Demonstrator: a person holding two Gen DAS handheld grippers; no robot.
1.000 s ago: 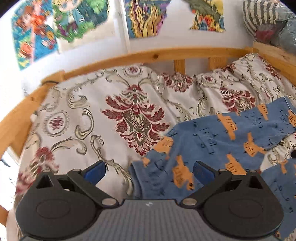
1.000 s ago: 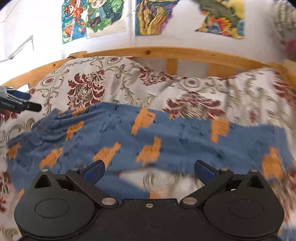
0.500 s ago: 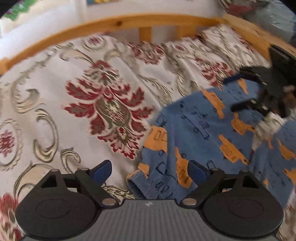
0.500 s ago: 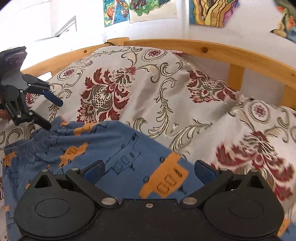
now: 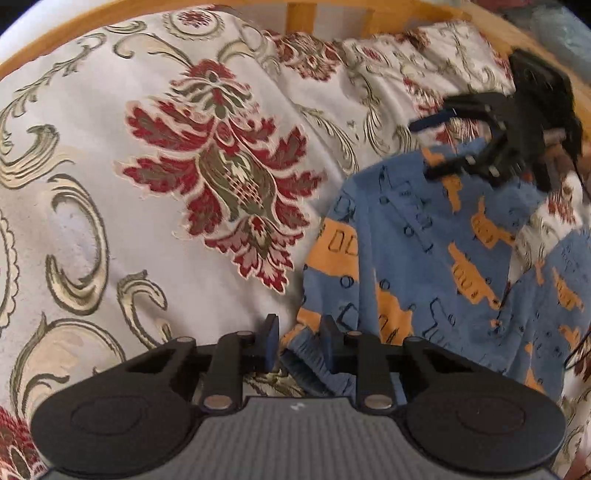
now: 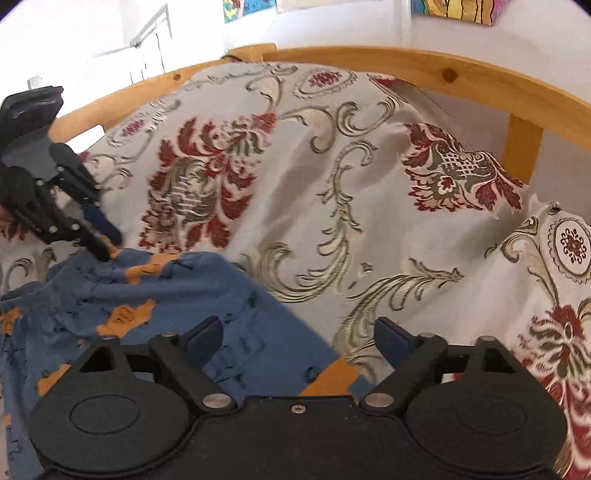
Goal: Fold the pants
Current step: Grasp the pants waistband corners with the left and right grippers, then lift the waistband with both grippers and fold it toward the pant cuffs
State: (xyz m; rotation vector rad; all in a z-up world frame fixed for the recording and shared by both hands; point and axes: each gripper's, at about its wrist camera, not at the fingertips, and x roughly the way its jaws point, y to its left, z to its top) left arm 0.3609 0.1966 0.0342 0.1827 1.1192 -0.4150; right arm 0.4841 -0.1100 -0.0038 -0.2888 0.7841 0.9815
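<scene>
Blue pants (image 5: 424, 258) printed with orange trucks lie on a floral bedspread (image 5: 129, 258). My left gripper (image 5: 300, 343) is shut on the elastic waistband corner at the bottom centre of its view. The right wrist view shows the same grip, with the left gripper (image 6: 109, 247) at the far left pinching the pants (image 6: 166, 295). My right gripper (image 6: 299, 338) is open, fingers spread over the pants' edge where an orange patch meets the bedspread. In the left wrist view the right gripper (image 5: 424, 147) hovers open at the pants' far corner.
The cream, red and olive bedspread (image 6: 332, 184) covers the bed, rumpled toward the back. A wooden bed rail (image 6: 406, 62) curves around the far side, with a white wall and colourful posters (image 6: 461, 7) behind it.
My left gripper dropped toward the bed and closed on the waistband corner. My right gripper moved along the pants to their edge and stayed open.
</scene>
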